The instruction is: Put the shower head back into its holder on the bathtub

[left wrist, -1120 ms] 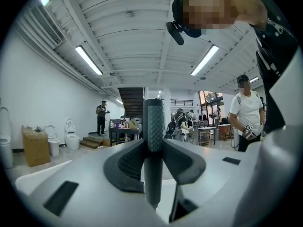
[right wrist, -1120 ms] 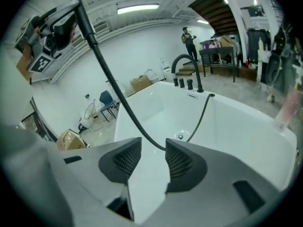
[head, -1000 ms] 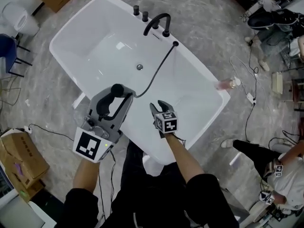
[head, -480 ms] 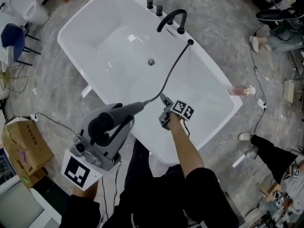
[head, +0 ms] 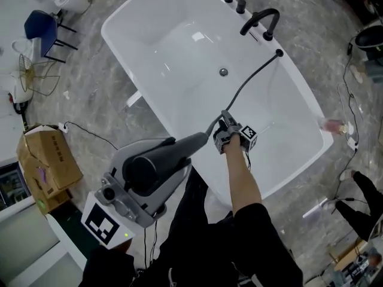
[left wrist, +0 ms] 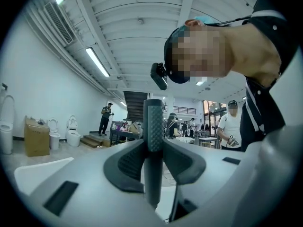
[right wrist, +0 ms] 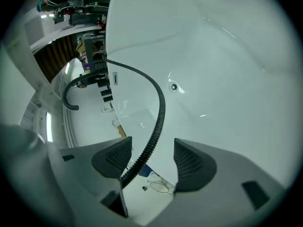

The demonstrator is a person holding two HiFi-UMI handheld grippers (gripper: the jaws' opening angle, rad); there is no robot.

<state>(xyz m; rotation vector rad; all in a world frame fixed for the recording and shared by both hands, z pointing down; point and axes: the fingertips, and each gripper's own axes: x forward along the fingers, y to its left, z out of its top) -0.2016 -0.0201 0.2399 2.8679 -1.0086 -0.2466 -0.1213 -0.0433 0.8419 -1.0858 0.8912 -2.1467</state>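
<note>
The left gripper [head: 179, 159] is large at the bottom left of the head view, and its body hides almost all of the hand under it. Its jaws are closed on the shower head [head: 160, 160], a dark bar that lies between them well apart from the bathtub [head: 179, 64], over the floor next to the near rim. In the left gripper view the shower head [left wrist: 153, 122] stands upright between the two pads, which press it from both sides. Its lower part is cut off behind the gripper body there.

The right gripper [head: 224, 137] is over the near rim of the bathtub, just beside the front end of the shower head. In the head view its jaws are too small to read. In the right gripper view they stand wide apart, and they have just been opening. The hose [right wrist: 158, 112] runs between them, closer to the left pad, and neither pad presses it.

The hose [head: 248, 82] goes across the inside of the bathtub to a small dark fitting [head: 279, 53] on the far rim, just beside the faucet [head: 263, 20]. I cannot tell if this fitting is the holder.
</note>
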